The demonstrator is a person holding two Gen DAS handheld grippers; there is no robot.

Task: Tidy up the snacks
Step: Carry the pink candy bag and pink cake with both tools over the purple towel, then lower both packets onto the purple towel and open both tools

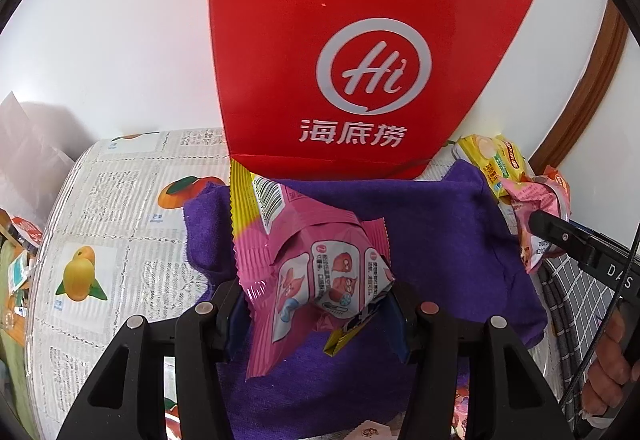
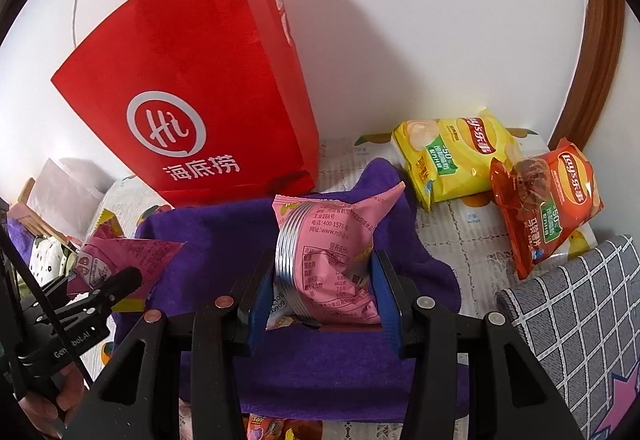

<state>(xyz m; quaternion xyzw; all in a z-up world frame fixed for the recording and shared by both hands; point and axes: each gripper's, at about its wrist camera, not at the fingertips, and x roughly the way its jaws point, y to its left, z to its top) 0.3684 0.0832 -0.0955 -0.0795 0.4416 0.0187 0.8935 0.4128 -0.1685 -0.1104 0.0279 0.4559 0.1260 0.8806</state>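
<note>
Two pink snack packets [image 1: 320,272] [image 2: 328,260] held — one clamped in each hand-held gripper [image 1: 316,316] [image 2: 324,300]. Lift clear, release over red bag [image 2: 192,88] — avoid crushing.

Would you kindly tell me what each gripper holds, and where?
Left gripper: a pink snack packet, by its lower end. Right gripper: a lighter pink packet, across its middle.

The table [image 2: 460,232] had a cover with fruit pictures. On it lay a purple towel [image 2: 224,232], a red paper bag [image 2: 224,60], a yellow chip bag [image 2: 452,160] and an orange chip bag [image 2: 552,200].
</note>
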